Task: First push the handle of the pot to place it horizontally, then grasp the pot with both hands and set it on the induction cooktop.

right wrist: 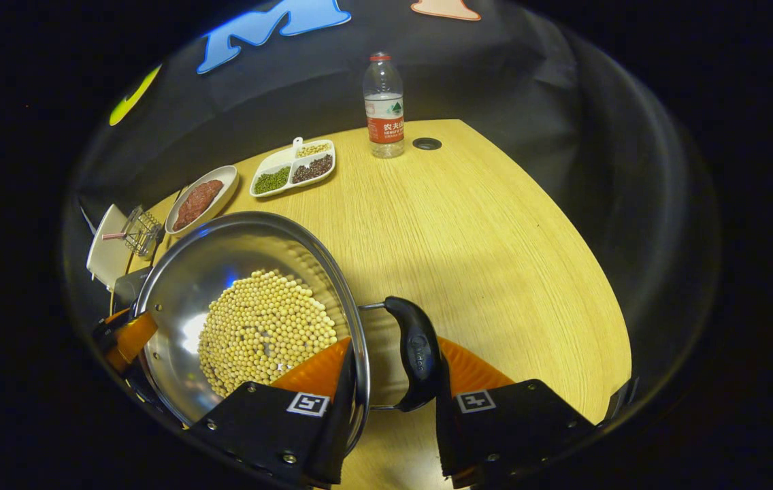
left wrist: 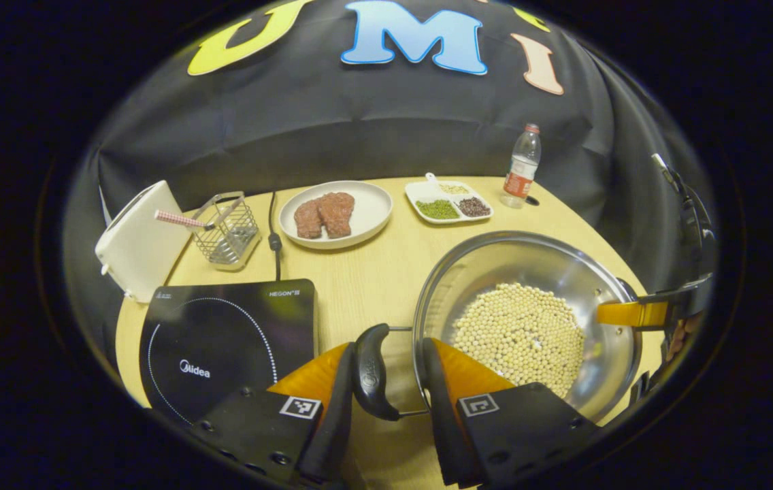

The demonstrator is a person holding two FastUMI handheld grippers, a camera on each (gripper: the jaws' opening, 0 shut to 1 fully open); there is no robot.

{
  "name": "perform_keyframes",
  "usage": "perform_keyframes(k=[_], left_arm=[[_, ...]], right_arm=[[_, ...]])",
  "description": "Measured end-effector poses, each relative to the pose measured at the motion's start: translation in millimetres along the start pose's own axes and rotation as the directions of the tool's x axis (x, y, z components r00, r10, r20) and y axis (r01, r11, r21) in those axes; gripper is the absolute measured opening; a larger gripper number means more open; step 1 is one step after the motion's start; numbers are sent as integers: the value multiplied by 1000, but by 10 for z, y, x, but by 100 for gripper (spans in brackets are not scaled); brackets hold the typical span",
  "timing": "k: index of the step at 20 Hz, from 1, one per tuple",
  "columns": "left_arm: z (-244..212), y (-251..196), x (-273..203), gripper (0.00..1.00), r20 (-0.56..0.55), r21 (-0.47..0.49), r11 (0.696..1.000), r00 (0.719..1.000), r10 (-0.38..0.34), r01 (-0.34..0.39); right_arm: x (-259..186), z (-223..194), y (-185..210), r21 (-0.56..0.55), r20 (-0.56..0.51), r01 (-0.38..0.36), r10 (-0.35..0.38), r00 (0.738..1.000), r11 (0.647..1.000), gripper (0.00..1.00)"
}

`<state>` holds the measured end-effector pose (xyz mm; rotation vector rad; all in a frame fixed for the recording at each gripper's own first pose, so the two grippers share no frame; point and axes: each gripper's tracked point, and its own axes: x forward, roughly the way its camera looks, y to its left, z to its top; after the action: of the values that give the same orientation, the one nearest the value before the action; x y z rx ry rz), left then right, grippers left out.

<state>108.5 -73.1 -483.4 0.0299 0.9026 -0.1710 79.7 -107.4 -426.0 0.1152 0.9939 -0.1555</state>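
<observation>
- A steel pot (left wrist: 529,320) half-filled with pale round beans (left wrist: 521,337) sits on the wooden table (right wrist: 482,238), just right of the black induction cooktop (left wrist: 223,340) and not yet on it.
- The left gripper (left wrist: 386,381) straddles the pot's left handle (left wrist: 371,371); its fingers stand apart on either side of the dark grip, one nearly touching it, the other against the pot's rim. The handle is bracketed, not visibly squeezed.
- The right gripper (right wrist: 393,374) mirrors this at the opposite handle (right wrist: 417,354), one finger by the rim, one outside the grip, and whether it presses cannot be told.
- Both handles lie roughly level, which suggests the pushing step is done and the two-handed lift is being set up.
- The pot's polished wall reflects the booth light; the beans lie in a shallow mound.
- At the far edge stand a plate of meat (left wrist: 335,214), a divided dish (left wrist: 449,202), a water bottle (right wrist: 384,105) and a wire basket (left wrist: 228,230), well clear of the pot's likely path.
</observation>
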Motion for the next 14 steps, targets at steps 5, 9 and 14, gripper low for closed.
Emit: perform_keyframes(k=[5, 9, 14], left_arm=[[95, 46, -237, 56, 19, -10, 1000, 1000, -12, 13], [114, 150, -395, 59, 19, -18, 1000, 1000, -22, 22], [139, 336, -569, 59, 23, -27, 999, 999, -31, 32]], right_arm=[[-196, 1, 72, -3, 8, 4, -4, 1000, 1000, 53], [-400, -14, 165, -13, -3, 17, -17, 1000, 1000, 53], [-582, -10, 351, -25, -2, 32, -32, 999, 999, 53]])
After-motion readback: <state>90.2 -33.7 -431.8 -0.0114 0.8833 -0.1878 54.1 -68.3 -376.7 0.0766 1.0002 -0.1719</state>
